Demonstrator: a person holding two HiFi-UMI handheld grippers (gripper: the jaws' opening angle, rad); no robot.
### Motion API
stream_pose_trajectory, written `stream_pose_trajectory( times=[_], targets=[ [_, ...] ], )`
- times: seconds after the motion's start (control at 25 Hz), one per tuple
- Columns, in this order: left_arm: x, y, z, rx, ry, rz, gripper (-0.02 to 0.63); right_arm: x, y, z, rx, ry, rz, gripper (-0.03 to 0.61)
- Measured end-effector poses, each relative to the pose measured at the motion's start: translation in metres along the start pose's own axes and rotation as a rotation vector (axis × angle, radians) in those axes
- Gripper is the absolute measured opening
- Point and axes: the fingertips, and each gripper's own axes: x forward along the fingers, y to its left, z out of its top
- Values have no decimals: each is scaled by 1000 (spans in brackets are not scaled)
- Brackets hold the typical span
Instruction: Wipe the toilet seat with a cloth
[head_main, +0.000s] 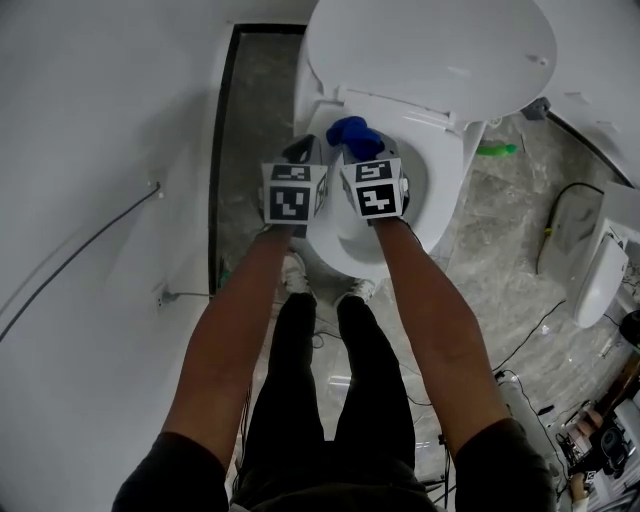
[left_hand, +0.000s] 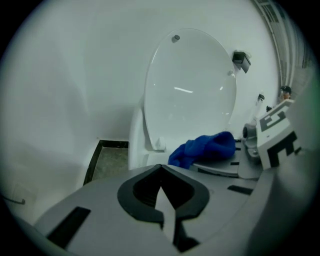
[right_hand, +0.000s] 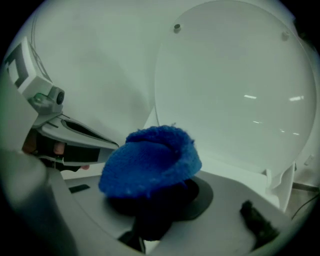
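Two grippers hang side by side over the bowl. The left gripper (left_hand: 161, 172) has its jaws clenched on nothing. At its 3 o'clock, the right gripper (head_main: 360, 155) is grasping the blue cloth (right_hand: 150, 162), which bunches out past the jaws toward 12 o'clock. The cloth looks light, soft and floppy (terry, I'd guess), so pinching a bunched fold suits it. Beyond lies the toilet seat (head_main: 447, 192), then the raised lid (head_main: 430, 50).
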Motion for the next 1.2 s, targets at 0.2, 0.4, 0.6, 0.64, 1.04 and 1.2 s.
stream_pose_trajectory(
  times=[0.2,0.4,0.6,0.64,1.04,1.2],
  targets=[
    [9,-2,5,3,11,-7,9,27,-3,6,-67,58,12,97],
    [16,-7,0,-46,16,-9,9,33,-21,-2,-42,68,-22,97],
    [23,-20,2,-31,18,-14,9,25,-50,-9,60,56,-57,97],
    [23,-25,3,-28,15,-17,9,22,-57,-10,80,54,-64,97],
    [31,-79,-12,-44,54,-85,9,-13,-126,-46,215,78,-169,97],
    [37,-103,-13,-28,60,-106,9,-35,-158,-69,248,93,-226,97]
  ],
)
